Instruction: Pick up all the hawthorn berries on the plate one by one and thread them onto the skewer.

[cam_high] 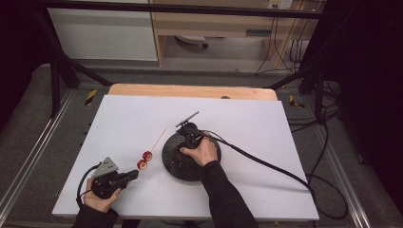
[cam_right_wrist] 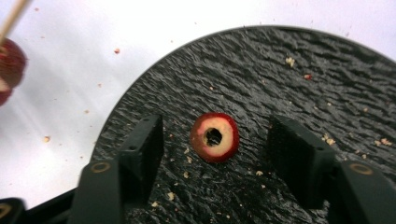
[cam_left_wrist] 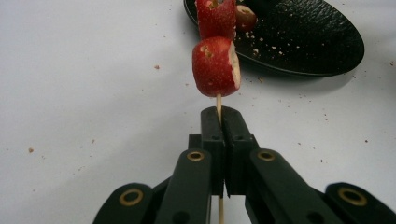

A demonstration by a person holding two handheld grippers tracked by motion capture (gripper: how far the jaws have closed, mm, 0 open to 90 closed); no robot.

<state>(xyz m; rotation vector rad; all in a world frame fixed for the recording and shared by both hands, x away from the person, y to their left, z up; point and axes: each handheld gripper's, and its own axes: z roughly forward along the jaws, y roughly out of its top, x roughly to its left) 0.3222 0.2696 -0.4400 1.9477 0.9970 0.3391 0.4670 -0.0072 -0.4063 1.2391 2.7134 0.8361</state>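
My left gripper point(cam_high: 134, 174) point(cam_left_wrist: 219, 116) is shut on the near end of a thin wooden skewer point(cam_high: 159, 137) point(cam_left_wrist: 218, 101) that lies over the white table. Two red fruit pieces point(cam_high: 145, 159) are threaded on it, the nearer one point(cam_left_wrist: 215, 66) just beyond the jaws. My right gripper point(cam_high: 186, 138) point(cam_right_wrist: 219, 135) hovers low over the black plate point(cam_high: 173, 161) point(cam_right_wrist: 280, 70). Its jaws stand open on either side of a cored red fruit slice point(cam_right_wrist: 226, 140), and the pads do not touch it. The skewer tip point(cam_right_wrist: 11, 16) and a threaded piece point(cam_right_wrist: 9, 65) show at the left.
Crumbs are scattered over the plate and the white table top point(cam_high: 247, 123). Another fruit piece point(cam_left_wrist: 245, 17) lies on the plate's near rim. The right gripper's black cable point(cam_high: 266, 164) trails across the table to its right edge.
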